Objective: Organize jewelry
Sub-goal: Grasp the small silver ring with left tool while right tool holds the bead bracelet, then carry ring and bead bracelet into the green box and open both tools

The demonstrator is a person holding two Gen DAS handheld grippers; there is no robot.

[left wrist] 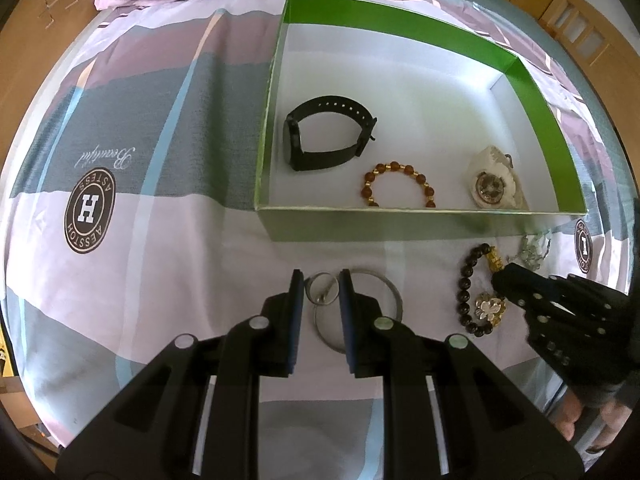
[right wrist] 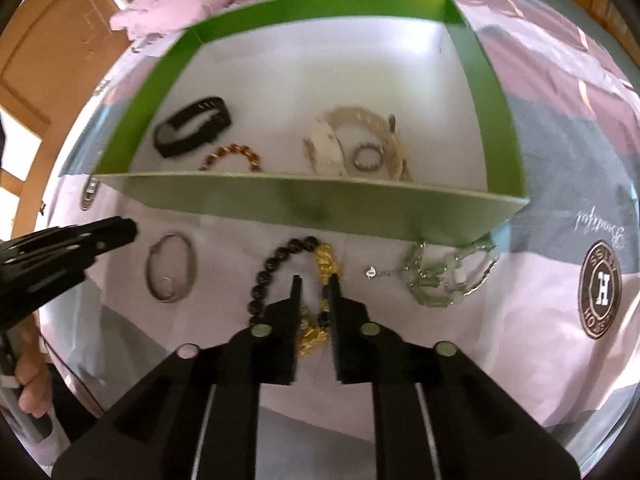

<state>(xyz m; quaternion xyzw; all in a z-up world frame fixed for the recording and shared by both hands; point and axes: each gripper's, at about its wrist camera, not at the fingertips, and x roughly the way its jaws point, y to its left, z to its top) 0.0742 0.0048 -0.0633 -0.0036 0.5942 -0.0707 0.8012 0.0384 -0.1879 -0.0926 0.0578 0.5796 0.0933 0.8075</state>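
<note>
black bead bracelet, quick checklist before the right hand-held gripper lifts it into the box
1. Black bead bracelet between the fingers of the right hand-held gripper: ok, its gold part lies there.
2. Pads pressing firmly on it: cannot tell.
3. Green chain apart from the bracelet: ok.
4. Bare floor left in the box: ok.
5. Left hand-held gripper off to the side, over the silver bangle: ok.

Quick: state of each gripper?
Left gripper: slightly open, empty, over the silver bangle.
Right gripper: slightly open, straddling the black bead bracelet, not clamped.
</note>
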